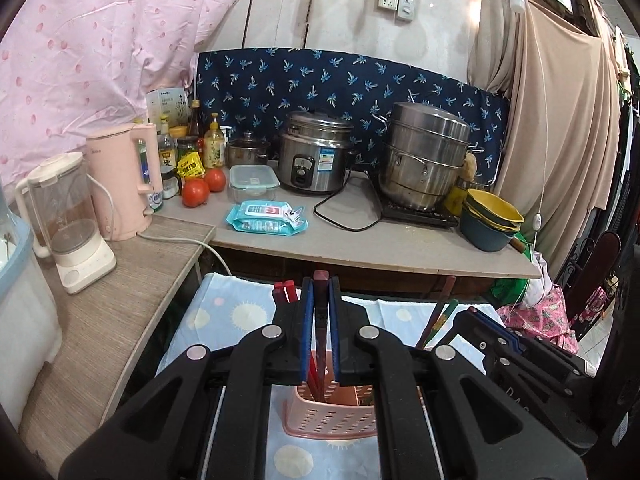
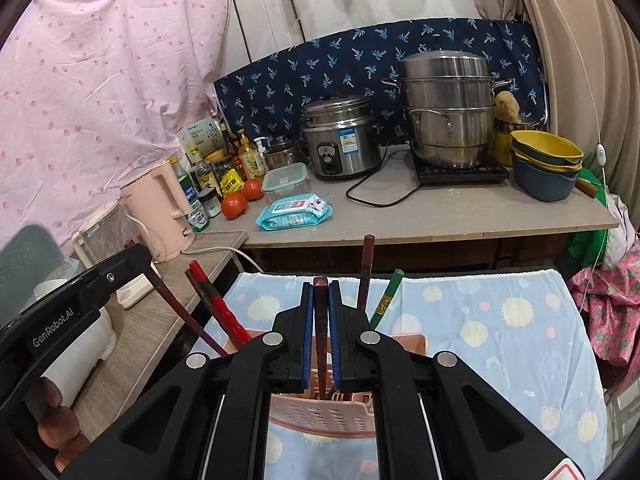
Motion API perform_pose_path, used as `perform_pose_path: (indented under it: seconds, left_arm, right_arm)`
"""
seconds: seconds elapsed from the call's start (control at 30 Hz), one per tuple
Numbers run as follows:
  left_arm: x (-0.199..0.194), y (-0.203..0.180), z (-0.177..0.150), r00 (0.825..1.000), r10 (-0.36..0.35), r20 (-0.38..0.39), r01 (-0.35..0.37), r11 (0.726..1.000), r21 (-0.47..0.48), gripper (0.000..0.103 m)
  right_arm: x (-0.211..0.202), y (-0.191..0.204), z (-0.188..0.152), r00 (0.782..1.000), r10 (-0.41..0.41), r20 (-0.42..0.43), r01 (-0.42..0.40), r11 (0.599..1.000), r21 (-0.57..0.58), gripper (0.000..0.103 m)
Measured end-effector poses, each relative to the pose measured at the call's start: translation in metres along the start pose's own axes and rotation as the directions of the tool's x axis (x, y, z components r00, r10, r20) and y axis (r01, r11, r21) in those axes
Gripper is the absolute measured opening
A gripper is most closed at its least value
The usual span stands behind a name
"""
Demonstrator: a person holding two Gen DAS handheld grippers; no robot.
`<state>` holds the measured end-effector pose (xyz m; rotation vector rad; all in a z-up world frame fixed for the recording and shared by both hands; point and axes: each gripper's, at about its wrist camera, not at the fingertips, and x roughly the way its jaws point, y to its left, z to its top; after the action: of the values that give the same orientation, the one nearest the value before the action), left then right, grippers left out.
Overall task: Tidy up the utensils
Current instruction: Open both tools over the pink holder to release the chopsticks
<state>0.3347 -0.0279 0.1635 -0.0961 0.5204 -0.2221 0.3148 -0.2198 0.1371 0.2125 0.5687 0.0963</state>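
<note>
Clamping a dark brown chopstick [image 1: 321, 312] between its blue pads, the left gripper [image 1: 321, 292] holds the stick nearly upright with its lower end already inside the pink perforated holder [image 1: 332, 412], which sits on the sun-patterned cloth [image 1: 224, 312]. The right gripper [image 2: 321, 300] is likewise clenched on a second brown chopstick [image 2: 321, 320], its tip pointing down into the same holder [image 2: 320, 412]. Holding each stick high on the shaft and steeply tilted looks chosen so the tips can slide into the narrow compartments without the fingers meeting the rim. Red chopsticks [image 2: 212, 300] lean out on the left side of the holder, and a brown chopstick [image 2: 367, 272] and a green chopstick [image 2: 386, 300] stand at the back, so the utensils are gathering in one container. Room is tight: the two grippers work side by side over one small opening, and the leaning sticks crowd it. Beyond the cloth's far edge lies a gap, then the countertop [image 2: 440, 220] with its pots, well clear of the work. The wooden shelf [image 1: 120, 280] runs close along the left.
</note>
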Motion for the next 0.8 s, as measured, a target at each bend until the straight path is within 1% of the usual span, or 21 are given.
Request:
perform_pose_path:
  seconds: [0.17, 0.23, 0.3, 0.33, 0.4, 0.53, 0.63, 0.8]
  left_arm:
    - [0.004, 0.002, -0.003, 1.000, -0.007, -0.012, 0.007, 1.000, -0.007, 0.008]
    - [0.003, 0.002, -0.005, 1.000, 0.004, -0.006, -0.004, 1.000, -0.006, 0.009]
    - [0.002, 0.001, -0.006, 1.000, 0.002, -0.004, -0.002, 1.000, -0.002, 0.016]
    - [0.000, 0.001, -0.006, 1.000, 0.006, -0.001, -0.006, 1.000, -0.002, 0.019]
    - [-0.002, 0.002, -0.007, 1.000, 0.015, 0.002, -0.015, 1.000, -0.004, 0.028]
    - [-0.008, 0.004, -0.008, 1.000, 0.017, 0.001, -0.017, 1.000, -0.013, 0.029]
    - [-0.015, 0.004, -0.010, 1.000, 0.020, 0.004, -0.020, 1.000, -0.013, 0.030]
    - [-0.032, 0.005, -0.016, 1.000, 0.021, 0.010, -0.021, 1.000, -0.013, 0.035]
  right_arm:
    - [0.002, -0.001, 0.000, 1.000, -0.002, 0.000, 0.002, 1.000, 0.002, 0.007]
    - [0.001, -0.001, -0.001, 1.000, -0.007, 0.005, 0.007, 1.000, 0.001, 0.012]
    - [0.000, -0.002, -0.001, 1.000, -0.011, 0.011, 0.011, 1.000, 0.004, 0.022]
    - [-0.002, -0.003, -0.002, 1.000, -0.012, 0.014, 0.012, 1.000, 0.008, 0.023]
    - [-0.004, -0.005, -0.003, 1.000, -0.012, 0.018, 0.012, 1.000, 0.015, 0.024]
    - [-0.012, -0.007, -0.005, 1.000, -0.014, 0.025, 0.014, 1.000, 0.022, 0.025]
    - [-0.021, -0.008, -0.006, 0.999, -0.013, 0.036, 0.013, 1.000, 0.027, 0.028]
    - [-0.043, -0.006, -0.007, 0.998, -0.009, 0.064, 0.008, 1.000, 0.024, 0.031]
